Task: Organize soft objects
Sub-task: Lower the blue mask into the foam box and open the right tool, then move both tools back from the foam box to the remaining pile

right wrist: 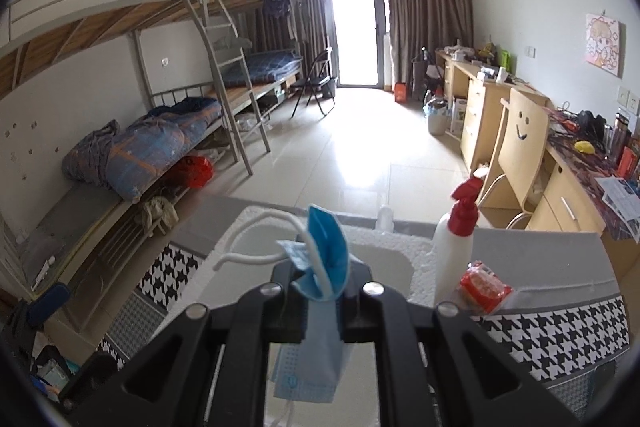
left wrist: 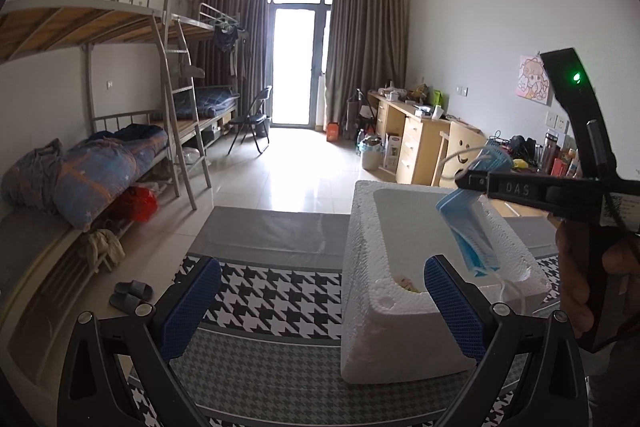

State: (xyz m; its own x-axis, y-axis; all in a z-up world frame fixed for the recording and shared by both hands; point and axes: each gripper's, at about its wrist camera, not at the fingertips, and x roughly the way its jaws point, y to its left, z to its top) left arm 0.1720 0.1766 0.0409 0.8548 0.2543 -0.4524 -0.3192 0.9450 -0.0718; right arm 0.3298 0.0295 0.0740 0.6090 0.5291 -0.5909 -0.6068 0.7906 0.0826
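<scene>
The blue pleated non-woven face mask [right wrist: 326, 259] looks soft and matt, its white ear loops thin cord. The white foam box [left wrist: 384, 323] has a rough, beaded polystyrene surface. The black-and-white houndstooth cloth [left wrist: 276, 295] is flat woven fabric. The left gripper's blue pads [left wrist: 454, 307] look finely textured rubber. The white plastic spray bottle with red trigger [right wrist: 452, 251] looks smooth and slightly glossy.

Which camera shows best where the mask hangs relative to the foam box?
The left wrist view: the mask, pinched in the right gripper, hangs over the foam box opening. The right wrist view shows the mask close up, blocking much of the box.
</scene>
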